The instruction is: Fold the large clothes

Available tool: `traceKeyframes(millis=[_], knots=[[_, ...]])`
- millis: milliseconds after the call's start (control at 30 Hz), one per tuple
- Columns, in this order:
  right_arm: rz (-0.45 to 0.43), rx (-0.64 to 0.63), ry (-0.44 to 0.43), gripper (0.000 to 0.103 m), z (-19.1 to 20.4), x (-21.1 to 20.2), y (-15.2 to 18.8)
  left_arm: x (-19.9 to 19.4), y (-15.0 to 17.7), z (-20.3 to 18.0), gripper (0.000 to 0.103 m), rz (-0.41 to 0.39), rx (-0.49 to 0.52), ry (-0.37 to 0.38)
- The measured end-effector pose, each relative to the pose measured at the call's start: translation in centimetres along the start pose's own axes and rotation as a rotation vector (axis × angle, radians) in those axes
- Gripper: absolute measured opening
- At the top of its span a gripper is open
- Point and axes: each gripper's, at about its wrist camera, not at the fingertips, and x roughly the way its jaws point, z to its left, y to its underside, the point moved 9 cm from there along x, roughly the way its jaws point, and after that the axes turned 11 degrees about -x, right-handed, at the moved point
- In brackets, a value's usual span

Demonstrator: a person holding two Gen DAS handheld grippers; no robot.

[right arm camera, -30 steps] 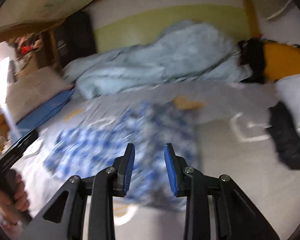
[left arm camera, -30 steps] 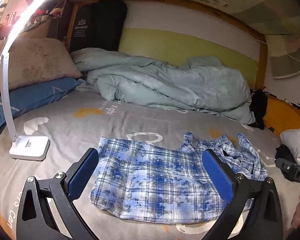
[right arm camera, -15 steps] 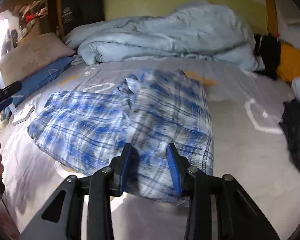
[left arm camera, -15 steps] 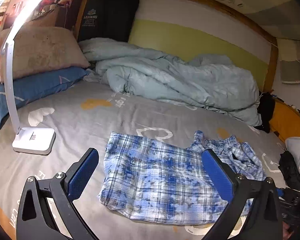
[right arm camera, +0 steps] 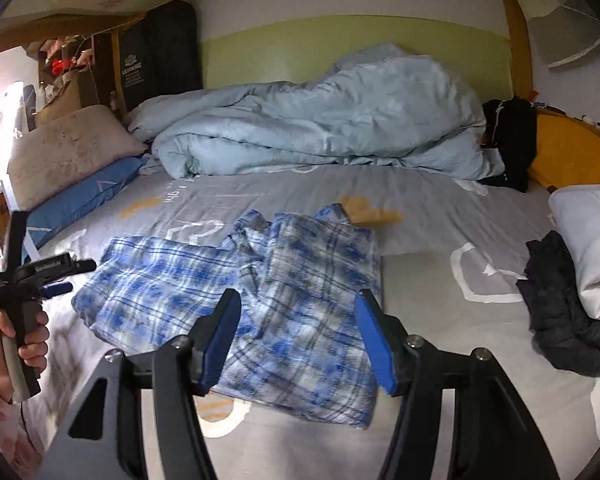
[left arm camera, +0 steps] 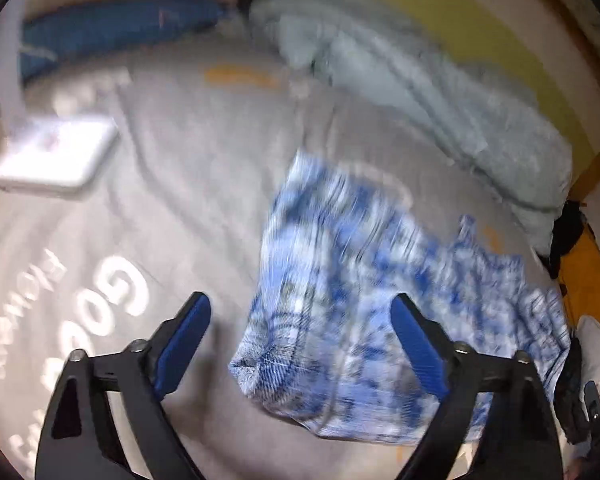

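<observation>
1. Hovering nearest the lens: right tool (right arm camera: 298, 330), blue pads spread apart and gripping nothing, above the near edge of the plaid garment (right arm camera: 284, 300).
2. Left tool (left arm camera: 300, 338), pads likewise wide apart, nothing between them; its view is motion-blurred. The same tool shows at the left of the right view, held by a hand (right arm camera: 14, 350).
3. Plaid garment, blue and white, lying partly folded on the grey bedsheet (right arm camera: 440, 208), one half overlapping the other.
4. White lamp base (left arm camera: 56, 156) on the sheet, left of the garment.
5. Dark clothing (right arm camera: 560, 320) and a white bundle (right arm camera: 588, 240), right side.
6. Blue pillow (right arm camera: 84, 196) under a beige pillow (right arm camera: 68, 152), left.
7. Pale blue duvet (right arm camera: 320, 120), bunched against the far wall.
</observation>
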Motion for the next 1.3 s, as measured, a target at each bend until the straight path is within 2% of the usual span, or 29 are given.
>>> traceKeyframes(millis=[33,67,100,167,200,233,300,400,467,567,667,767,867,967,1067,1100,1167,1200,1300], knots=[[0.007,0.009,0.004,0.057,-0.3,0.1,0.1,1.2,0.5,0.3,0.07,0.049,-0.019,0.017],[0.011,0.016,0.006,0.057,-0.5,0.1,0.1,2.1,0.6,0.6,0.07,0.068,-0.035,0.023],[0.012,0.025,0.012,0.057,-0.9,0.0,0.1,2.2,0.3,0.4,0.068,0.044,-0.024,0.037],[0.003,0.038,0.03,0.057,-1.7,-0.5,0.0,2.6,0.1,0.1,0.047,0.047,-0.01,0.06],[-0.007,0.045,0.034,0.057,-2.1,-1.0,-0.3,2.8,0.1,-0.2,0.029,0.058,-0.014,0.087],[-0.015,0.051,0.037,0.057,-2.5,-1.4,-0.5,2.8,0.1,-0.5,0.021,0.069,-0.015,0.124],[-0.01,0.058,0.063,0.057,-3.5,-1.7,-0.6,2.3,0.0,-0.9,0.017,0.043,0.001,0.143],[0.035,0.047,0.142,0.057,-4.8,-1.0,0.1,0.5,-0.3,-2.7,0.014,-0.014,0.055,0.148],[0.038,0.051,0.165,0.057,-5.5,-0.3,0.8,-2.0,-0.4,-5.1,0.014,-0.055,0.105,0.199],[0.112,0.098,0.113,0.057,-5.6,2.3,2.7,-6.1,-0.4,-9.0,0.013,-0.089,0.147,0.292],[0.159,0.104,0.055,0.057,-4.6,4.1,4.0,-9.8,0.8,-14.0,0.013,-0.123,0.233,0.335],[0.21,0.129,-0.061,0.056,-2.7,5.5,5.3,-11.4,2.9,-18.9,0.013,-0.094,0.297,0.368],[0.207,0.159,-0.093,0.057,-2.2,5.7,5.6,-10.9,5.7,-24.1,0.013,-0.071,0.383,0.354],[0.215,0.229,-0.161,0.058,-2.5,5.4,5.7,-9.4,8.5,-28.4,0.013,-0.048,0.445,0.35],[0.222,0.257,-0.18,0.054,-3.5,4.7,5.5,-7.5,11.5,-31.6,0.013,-0.014,0.479,0.354],[0.208,0.306,-0.177,0.054,-4.6,4.1,5.2,-6.9,12.2,-31.9,0.013,-0.007,0.488,0.348],[0.168,0.402,-0.155,0.054,-7.2,2.8,4.1,-5.3,14.2,-32.6,0.013,0.032,0.501,0.344],[0.15,0.424,-0.117,0.054,-8.9,1.8,3.5,-4.4,15.4,-32.7,0.013,0.056,0.512,0.34],[0.096,0.388,0.071,0.054,-13.3,-1.2,1.9,-2.1,17.7,-32.8,0.014,0.078,0.568,0.288]])
